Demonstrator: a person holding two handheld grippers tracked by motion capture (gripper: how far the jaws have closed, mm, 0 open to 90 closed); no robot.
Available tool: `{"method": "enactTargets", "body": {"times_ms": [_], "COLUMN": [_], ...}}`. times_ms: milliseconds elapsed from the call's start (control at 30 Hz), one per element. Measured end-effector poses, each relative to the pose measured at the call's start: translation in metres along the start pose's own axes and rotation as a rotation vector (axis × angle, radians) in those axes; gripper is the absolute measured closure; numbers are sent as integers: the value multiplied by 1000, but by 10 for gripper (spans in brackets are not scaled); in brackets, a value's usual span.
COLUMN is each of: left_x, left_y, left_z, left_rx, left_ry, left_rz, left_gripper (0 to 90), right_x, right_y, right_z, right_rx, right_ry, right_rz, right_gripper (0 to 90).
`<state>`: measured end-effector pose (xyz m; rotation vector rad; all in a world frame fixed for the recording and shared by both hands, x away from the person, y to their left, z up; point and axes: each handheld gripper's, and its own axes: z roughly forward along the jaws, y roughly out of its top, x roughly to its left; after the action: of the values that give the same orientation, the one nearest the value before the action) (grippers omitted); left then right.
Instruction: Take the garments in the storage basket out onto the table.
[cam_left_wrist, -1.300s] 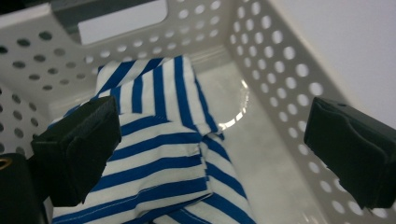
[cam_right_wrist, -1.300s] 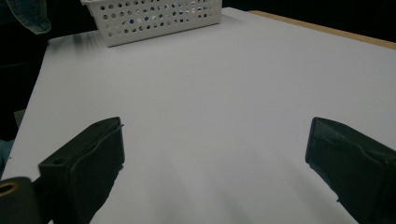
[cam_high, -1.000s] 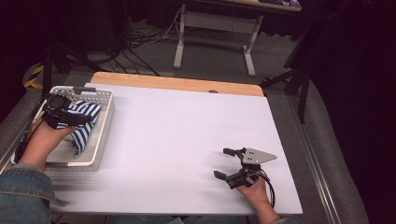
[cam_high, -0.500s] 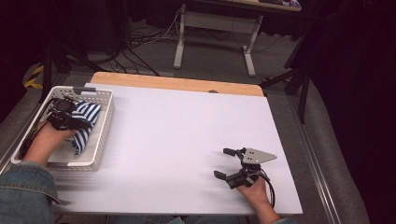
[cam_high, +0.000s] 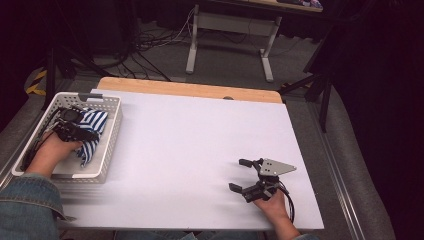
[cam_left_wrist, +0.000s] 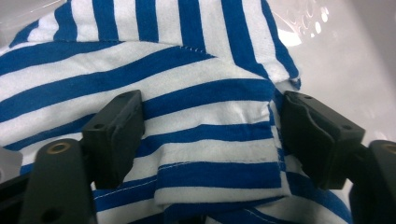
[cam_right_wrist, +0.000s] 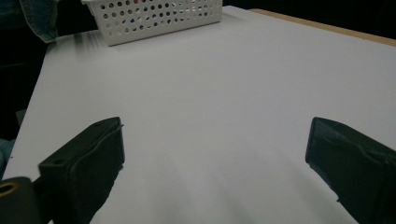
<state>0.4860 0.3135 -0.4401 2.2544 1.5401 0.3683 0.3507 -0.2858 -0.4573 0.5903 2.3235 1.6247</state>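
The left gripper has sunk into the basket at the table's left edge, jaws closing around a fold of striped cloth to lift it; the right gripper rests open.

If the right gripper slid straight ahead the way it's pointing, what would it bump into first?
Probably nothing soon: the right gripper, jaws open, points across the bare white tabletop. The white perforated plastic basket stands far ahead, slightly to one side.

No legible text, label, brand, number or sign appears on any surface (fabric stripes and basket perforations carry no lettering).
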Motion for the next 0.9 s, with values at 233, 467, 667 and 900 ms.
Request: {"method": "enactTargets", "body": {"times_ms": [233, 467, 667, 900], "left_x": [-5, -7, -6, -6], "left_y": [2, 3, 3, 3], "left_z": [-5, -8, -12, -28], "left_rx": [5, 7, -7, -81], "left_ry": [-13, -7, -15, 4], "left_rz": [17, 19, 2, -34], "left_gripper": [535, 695, 729, 759], "right_x": [0, 0, 0, 0], "right_y": [0, 0, 0, 0], "right_z": [0, 0, 0, 1], "right_rx": [-1, 0, -1, 1], "right_ry": [5, 5, 5, 7], "right_rz": [1, -1, -1, -1], "right_gripper": [53, 53, 53, 53]}}
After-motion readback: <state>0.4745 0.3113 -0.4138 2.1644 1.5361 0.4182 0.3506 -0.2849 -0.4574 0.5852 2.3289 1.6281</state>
